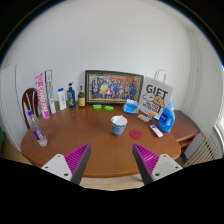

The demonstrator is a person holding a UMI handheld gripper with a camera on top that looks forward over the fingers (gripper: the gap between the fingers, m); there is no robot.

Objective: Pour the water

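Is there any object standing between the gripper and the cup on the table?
No, nothing visible. The gripper is open, and bare round table lies between its fingers and the cup. The blue bottle stands off beside it.

One view only, from a camera riding on the gripper (pixel 108 160). Looks forward along the two fingers, which poke up from the bottom with their pink pads (pixel 76 158) turned toward each other. Sits a bit above the round wooden table (pixel 85 135) and tips down a little onto its top. Held back from the near edge, so nearly the whole table fits in. Faces the white wall (pixel 110 40) behind the table. Very wide lens, bending things near the sides. No second view to share with.
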